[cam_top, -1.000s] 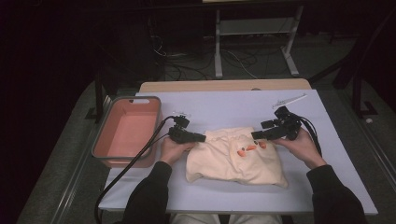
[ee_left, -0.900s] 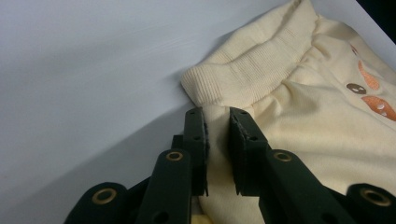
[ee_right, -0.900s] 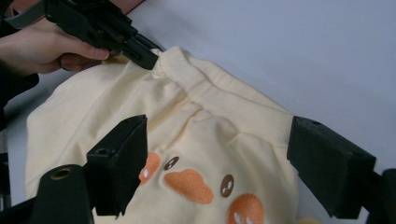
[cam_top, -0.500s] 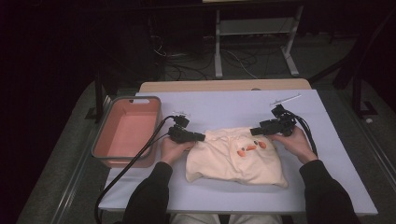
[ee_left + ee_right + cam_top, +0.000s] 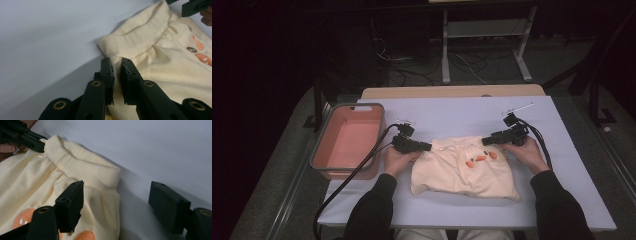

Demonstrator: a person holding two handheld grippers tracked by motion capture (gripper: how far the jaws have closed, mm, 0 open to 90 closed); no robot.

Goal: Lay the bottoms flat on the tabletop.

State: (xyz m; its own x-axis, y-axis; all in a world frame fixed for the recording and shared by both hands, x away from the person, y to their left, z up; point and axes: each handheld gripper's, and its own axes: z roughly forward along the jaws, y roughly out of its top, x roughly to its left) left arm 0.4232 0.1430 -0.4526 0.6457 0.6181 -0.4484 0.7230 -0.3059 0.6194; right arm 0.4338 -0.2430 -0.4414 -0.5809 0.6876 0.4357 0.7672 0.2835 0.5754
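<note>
While the cream-yellow knit garment with orange embroidered shapes (image 5: 464,167) is laid out flat on the pale lavender table top (image 5: 452,115), it is flanked in the high view by both tools: the left gripper (image 5: 428,146) is set at the garment's upper left corner and the right gripper (image 5: 484,141) at its upper right corner. An orange plastic bin with a grey rim (image 5: 348,137) is parked at the table's left edge, well apart from the garment (nothing is seen inside it). Black sleeves are seen coming in from the bottom.

Over in the left gripper view, the left gripper (image 5: 117,68) is seen with its jaws nearly together and a fold of cream fabric pinched between them, just below the ribbed waistband (image 5: 140,37). So that corner is properly clamped. The orange shapes are seen off to the right.

In the right gripper view, the right gripper (image 5: 116,195) is seen with jaws wide apart, and they have just been closing in. One jaw is placed over the fabric, the other over bare table, with the waistband's end corner (image 5: 110,175) lying between them. Nothing is squeezed yet (the pads aren't pressed on the cloth). The other gripper is seen far off at top left, fastened on the opposite end of the waistband.
</note>
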